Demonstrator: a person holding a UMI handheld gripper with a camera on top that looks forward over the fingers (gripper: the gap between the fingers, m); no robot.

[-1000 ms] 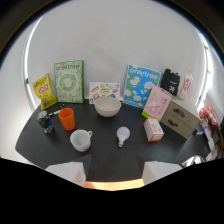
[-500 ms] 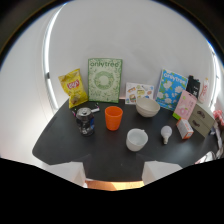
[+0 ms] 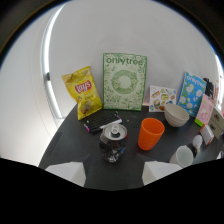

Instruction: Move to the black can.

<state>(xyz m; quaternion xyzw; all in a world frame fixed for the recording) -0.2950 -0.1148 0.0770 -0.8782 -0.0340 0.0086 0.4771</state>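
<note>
The claw [image 3: 111, 172] has swung left and advanced. The black can [image 3: 113, 144], formerly far off to the left, now stands just ahead, centred between the open fingers [image 3: 67, 171].

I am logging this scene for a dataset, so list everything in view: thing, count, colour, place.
black can: 1, dark with silver top, just ahead of the fingers, upright on the table
orange cup: 1, orange, beside the can
green box: 1, green and white, standing at the wall behind the can
chip bag: 1, yellow, beside the green box
dark flat item with marker: 1, black, between chip bag and can
bowl: 1, off-white, beyond the orange cup
white cup: 1, white, near the table's edge
blue box: 1, blue, at the wall
table: 1, dark
gripper: 1, pale fingers, open, nothing between them
</note>
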